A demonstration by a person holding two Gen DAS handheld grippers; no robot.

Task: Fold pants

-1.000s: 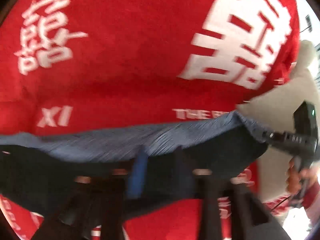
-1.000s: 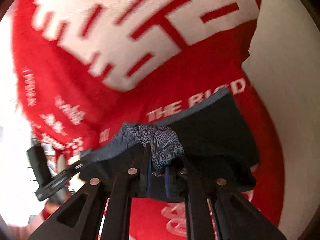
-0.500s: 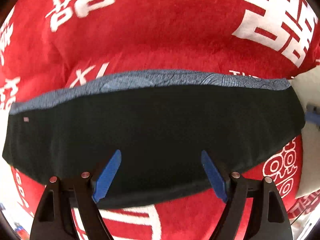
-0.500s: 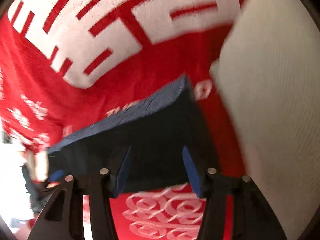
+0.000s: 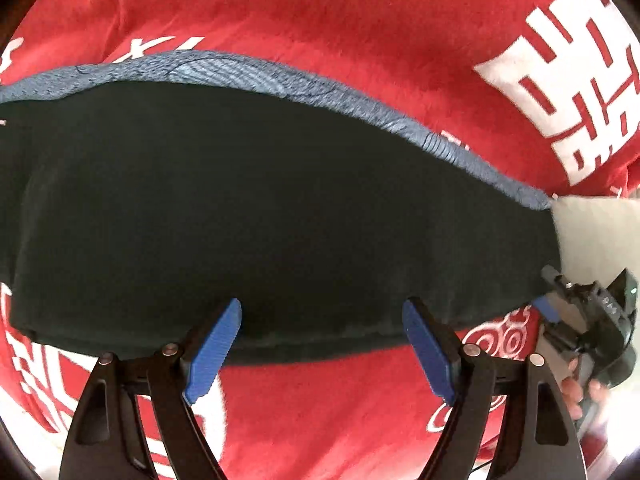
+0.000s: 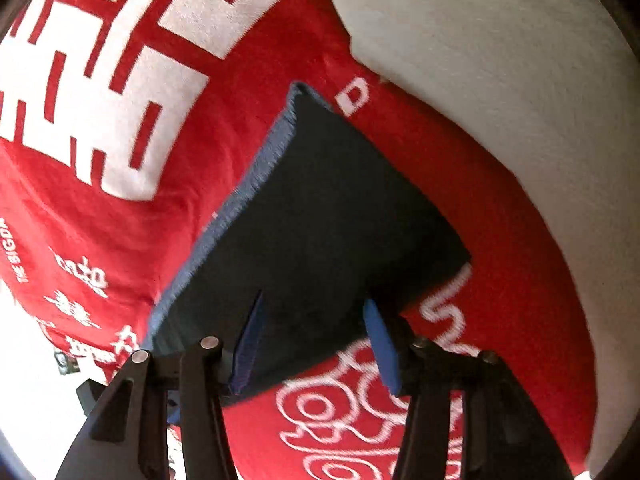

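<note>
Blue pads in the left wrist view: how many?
3. Two on the left tool, over the pants' near edge: one pad, another. One pad on the right tool, far right; its mate may be hidden.

Surface: red plush blanket with large white block characters and white ornamental swirls [image 5: 360,20], spread ahead of and beneath both grippers. Off-white ribbed fabric surface [image 6: 500,60] lies to the right of and beyond the right gripper, overlapping the blanket edge. Bright, overexposed light at lower left of the right wrist view.
</note>
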